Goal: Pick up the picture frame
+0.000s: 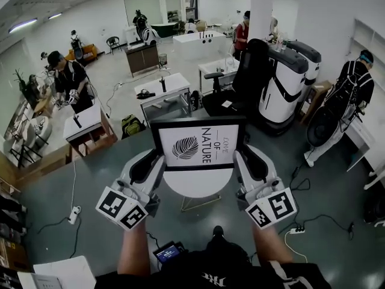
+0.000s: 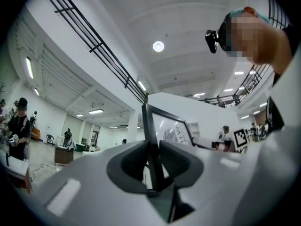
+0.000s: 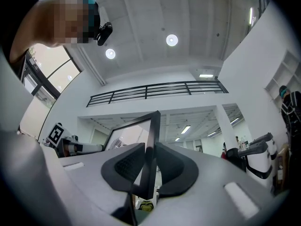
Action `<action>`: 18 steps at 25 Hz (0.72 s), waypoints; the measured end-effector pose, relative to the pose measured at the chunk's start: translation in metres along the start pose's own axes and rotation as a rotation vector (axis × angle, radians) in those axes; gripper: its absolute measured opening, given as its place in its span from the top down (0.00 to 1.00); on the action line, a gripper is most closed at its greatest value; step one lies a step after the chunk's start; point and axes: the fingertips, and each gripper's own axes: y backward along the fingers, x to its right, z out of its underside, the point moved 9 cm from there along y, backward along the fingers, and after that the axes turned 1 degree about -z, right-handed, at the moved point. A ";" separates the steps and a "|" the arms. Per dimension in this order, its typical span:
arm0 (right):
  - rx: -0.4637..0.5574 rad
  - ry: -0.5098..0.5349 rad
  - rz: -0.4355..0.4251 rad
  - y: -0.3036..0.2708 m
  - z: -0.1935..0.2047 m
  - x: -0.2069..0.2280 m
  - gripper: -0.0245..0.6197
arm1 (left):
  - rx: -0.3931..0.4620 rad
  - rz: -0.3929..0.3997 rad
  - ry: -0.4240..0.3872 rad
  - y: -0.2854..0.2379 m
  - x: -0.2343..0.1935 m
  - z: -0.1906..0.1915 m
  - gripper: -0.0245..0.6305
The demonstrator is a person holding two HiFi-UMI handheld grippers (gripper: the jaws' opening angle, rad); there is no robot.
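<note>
Two grippers (image 1: 157,161) (image 1: 239,159) clamp a picture frame (image 1: 198,146) (lettered "LOVE OF NATURE").

One picture frame (image 1: 198,144) is counted. Two hand-held grippers are counted: one left hand-held gripper (image 1: 154,161) and one right hand-held gripper (image 1: 243,161) (one marker cube (image 1: 122,208) is borne by each, two in all). One round white counter (image 1: 198,186) is seen. Two large white machines (image 1: 281,84), two power strips (image 1: 74,214) and one black chair (image 1: 249,71) are counted. At least five other people (image 1: 66,80) can be made out.
</note>
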 end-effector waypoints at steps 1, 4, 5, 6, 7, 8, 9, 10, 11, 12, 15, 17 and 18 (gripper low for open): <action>-0.005 0.001 0.006 0.007 0.000 -0.006 0.85 | -0.001 0.006 0.004 0.007 0.003 0.001 0.84; -0.025 0.000 0.019 0.013 -0.009 -0.014 0.85 | -0.003 0.015 0.021 0.012 0.007 -0.007 0.84; -0.031 0.000 0.021 0.012 -0.012 -0.014 0.85 | -0.004 0.015 0.027 0.013 0.007 -0.009 0.84; -0.034 -0.002 0.021 0.012 -0.015 -0.015 0.85 | -0.004 0.013 0.031 0.014 0.008 -0.011 0.84; -0.034 -0.004 0.018 0.012 -0.018 -0.016 0.85 | -0.005 0.011 0.034 0.015 0.009 -0.013 0.84; -0.031 -0.006 0.014 0.012 -0.020 -0.017 0.85 | -0.005 0.008 0.035 0.017 0.011 -0.015 0.84; -0.026 -0.006 0.008 0.013 -0.023 -0.018 0.85 | -0.005 0.004 0.033 0.020 0.013 -0.017 0.84; -0.021 -0.005 0.001 0.014 -0.025 -0.019 0.85 | -0.003 -0.001 0.030 0.022 0.015 -0.019 0.84; -0.015 -0.002 -0.006 0.015 -0.027 -0.019 0.85 | 0.000 -0.008 0.024 0.023 0.017 -0.022 0.84; -0.007 0.000 -0.015 0.015 -0.029 -0.019 0.85 | 0.003 -0.016 0.016 0.024 0.019 -0.025 0.84; 0.016 -0.006 -0.038 0.016 -0.032 -0.019 0.85 | 0.009 -0.032 -0.004 0.027 0.024 -0.032 0.84; 0.025 -0.002 -0.046 0.018 -0.034 -0.018 0.85 | 0.016 -0.033 -0.012 0.027 0.026 -0.033 0.84; 0.031 0.002 -0.049 0.017 -0.035 -0.017 0.85 | 0.024 -0.031 -0.017 0.025 0.025 -0.035 0.84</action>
